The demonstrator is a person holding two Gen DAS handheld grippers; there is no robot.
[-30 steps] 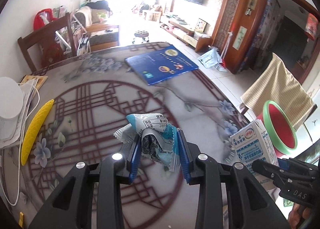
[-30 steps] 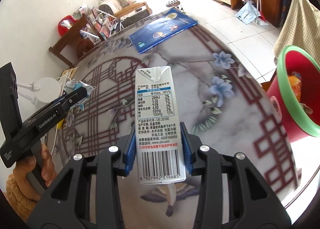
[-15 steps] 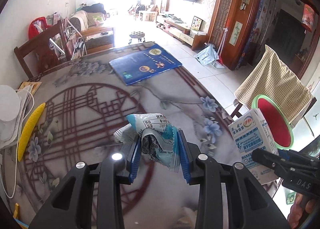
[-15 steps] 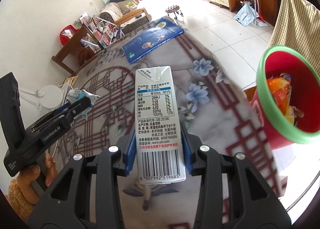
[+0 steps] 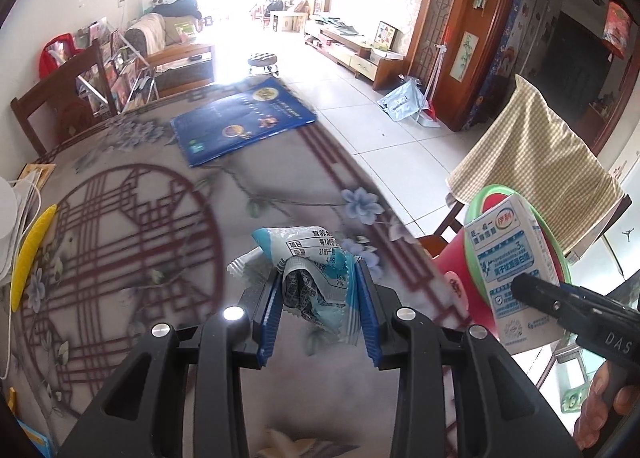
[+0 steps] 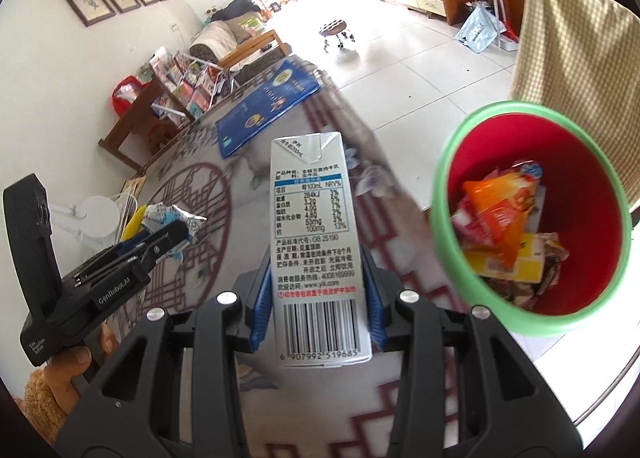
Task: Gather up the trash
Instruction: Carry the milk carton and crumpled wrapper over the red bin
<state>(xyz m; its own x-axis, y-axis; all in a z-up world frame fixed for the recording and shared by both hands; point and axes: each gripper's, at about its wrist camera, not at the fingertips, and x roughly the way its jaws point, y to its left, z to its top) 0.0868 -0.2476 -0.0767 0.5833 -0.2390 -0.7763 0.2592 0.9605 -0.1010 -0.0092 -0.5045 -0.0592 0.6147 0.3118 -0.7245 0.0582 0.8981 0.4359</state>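
My left gripper (image 5: 318, 306) is shut on a crumpled blue and white snack wrapper (image 5: 308, 262) and holds it above the patterned table (image 5: 132, 225). My right gripper (image 6: 316, 298) is shut on an upright white milk carton (image 6: 314, 242), held near the table's right edge. The carton also shows at the right of the left wrist view (image 5: 512, 274). A red bin with a green rim (image 6: 576, 225) stands just right of the carton, off the table edge, with several wrappers inside. The left gripper and its wrapper (image 6: 168, 221) show at the left of the right wrist view.
A blue booklet (image 5: 240, 125) lies at the table's far side. A yellow banana-shaped item (image 5: 32, 250) and a white lamp base (image 6: 98, 217) sit at the left. A chair with a checked cloth (image 5: 532, 161) stands behind the bin.
Both grippers have moved right toward the bin with their loads. The bin now looks larger and its inside is in the right wrist view.
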